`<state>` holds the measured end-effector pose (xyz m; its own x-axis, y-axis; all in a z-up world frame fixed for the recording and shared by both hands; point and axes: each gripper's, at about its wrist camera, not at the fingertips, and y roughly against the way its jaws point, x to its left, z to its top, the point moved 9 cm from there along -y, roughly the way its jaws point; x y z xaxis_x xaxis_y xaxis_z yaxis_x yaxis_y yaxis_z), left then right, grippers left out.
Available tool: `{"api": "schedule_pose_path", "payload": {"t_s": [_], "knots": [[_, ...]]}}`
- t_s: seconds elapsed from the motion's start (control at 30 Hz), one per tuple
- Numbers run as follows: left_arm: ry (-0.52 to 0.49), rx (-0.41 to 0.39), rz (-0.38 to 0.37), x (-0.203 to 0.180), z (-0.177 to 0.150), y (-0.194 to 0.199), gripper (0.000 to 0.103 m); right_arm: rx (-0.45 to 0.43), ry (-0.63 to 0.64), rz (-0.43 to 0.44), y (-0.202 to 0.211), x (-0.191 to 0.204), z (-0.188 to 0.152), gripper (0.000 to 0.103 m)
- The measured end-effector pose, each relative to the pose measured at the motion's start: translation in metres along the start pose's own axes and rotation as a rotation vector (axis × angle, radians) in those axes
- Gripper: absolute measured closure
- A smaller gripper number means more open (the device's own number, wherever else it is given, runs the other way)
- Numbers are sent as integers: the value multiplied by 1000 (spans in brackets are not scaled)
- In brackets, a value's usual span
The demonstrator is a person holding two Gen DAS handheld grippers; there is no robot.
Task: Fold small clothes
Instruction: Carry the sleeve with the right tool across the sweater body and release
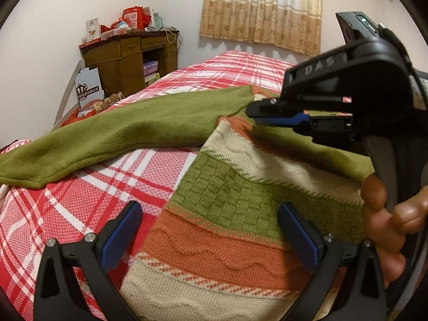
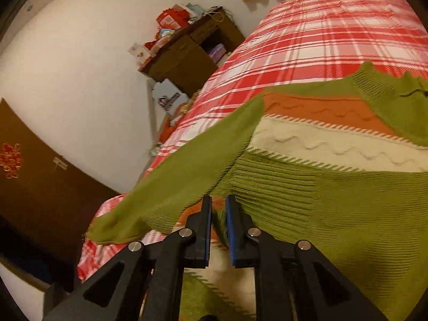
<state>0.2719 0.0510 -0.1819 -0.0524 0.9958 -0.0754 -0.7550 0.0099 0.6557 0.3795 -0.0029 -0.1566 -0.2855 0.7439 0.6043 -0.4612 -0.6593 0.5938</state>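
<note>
Pinching the sweater (image 2: 321,200), the right tongs (image 2: 218,230) grip; left tongs (image 1: 211,238) gape wide

Raised letters on right tool (image 1: 256,113) housing: I read "DAS" on the black body of the tool, up and behind its tip, in the left wrist view.

White sign (image 1: 88,87) beside the wooden cabinet (image 1: 128,61): far ahead and left of my left tool (image 1: 211,235); it carries a dark emblem and a line of Chinese characters that I cannot make out.

Red boxes (image 1: 135,17) on top of the cabinet: printed patterns show, but nothing on them is readable to me.

Door decoration (image 2: 10,160): left of my right tool in its own view; a red and gold ornament, no readable text.
</note>
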Motion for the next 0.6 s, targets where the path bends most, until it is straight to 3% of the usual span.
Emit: {"api": "schedule_pose_path", "payload": {"t_s": [0.07,0.17,0.3,0.6], "knots": [[-2,-1,1,0,0,1,0,45,-19,87,-6,11,-4,91],[-2,1,2,1,0,1,0,81,19,92,-1,27,-8,91],[-3,0,3,2,1,0,0,-108,130,-63,54,32,2,91],[-7,1,9,2,2,0,0,-290,-54,-441,191,-79,-37,91]]}}
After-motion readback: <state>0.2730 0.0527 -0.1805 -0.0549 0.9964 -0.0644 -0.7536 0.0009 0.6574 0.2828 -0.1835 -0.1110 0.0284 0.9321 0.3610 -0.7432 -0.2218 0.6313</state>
